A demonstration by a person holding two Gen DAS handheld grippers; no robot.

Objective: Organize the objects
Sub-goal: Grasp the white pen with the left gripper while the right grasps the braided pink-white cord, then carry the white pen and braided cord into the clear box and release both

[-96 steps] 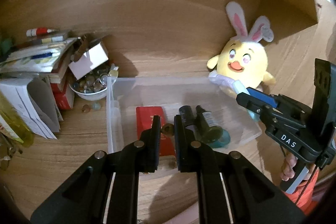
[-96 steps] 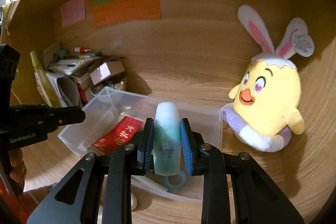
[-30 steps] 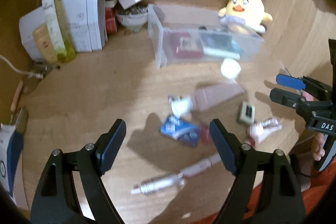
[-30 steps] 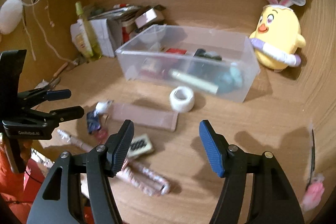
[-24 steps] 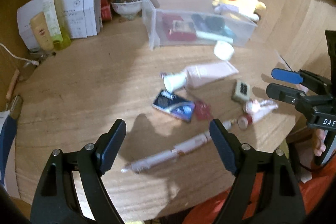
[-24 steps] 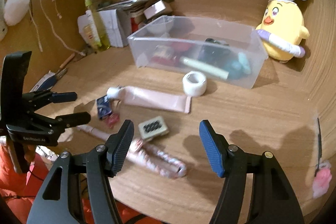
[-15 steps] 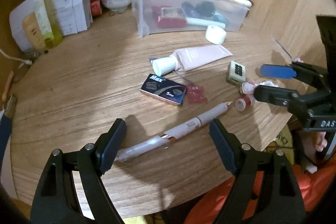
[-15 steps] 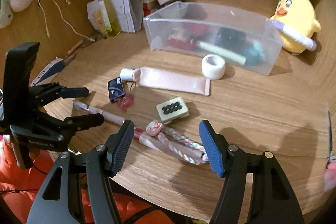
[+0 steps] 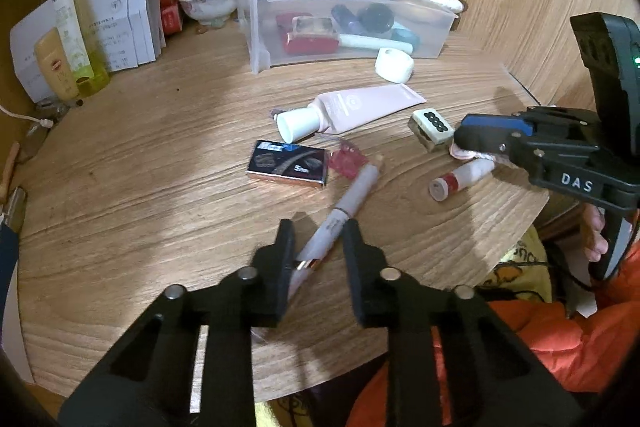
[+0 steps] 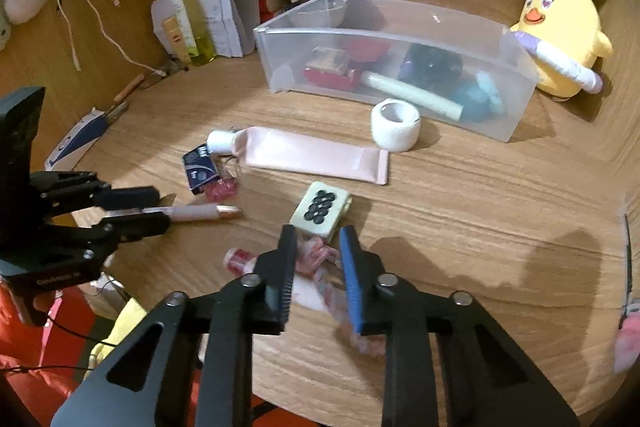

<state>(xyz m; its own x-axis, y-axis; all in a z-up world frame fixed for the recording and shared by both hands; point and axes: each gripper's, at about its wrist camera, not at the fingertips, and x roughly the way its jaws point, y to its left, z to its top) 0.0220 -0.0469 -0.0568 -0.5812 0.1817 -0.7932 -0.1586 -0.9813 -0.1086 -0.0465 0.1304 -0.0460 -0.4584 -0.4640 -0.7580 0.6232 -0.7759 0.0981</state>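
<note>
I have both tongs mid-pickup: left gripper [image 9: 316, 239] straddles the pen [image 9: 340, 211], right gripper [image 10: 318, 251] straddles the braided rope [image 10: 320, 259], neither clenched. Next: clench, carry to the bin [image 10: 400, 35].

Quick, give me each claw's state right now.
Left claw: partly closed around the pen, grip unclear.
Right claw: partly closed around the pink braid, grip unclear.

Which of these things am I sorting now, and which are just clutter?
In play: clear bin; pen between the left gripper fingers; braided cord at the right gripper; pink tube; tape roll.

Lying about: plush chick; yellow bottle.
</note>
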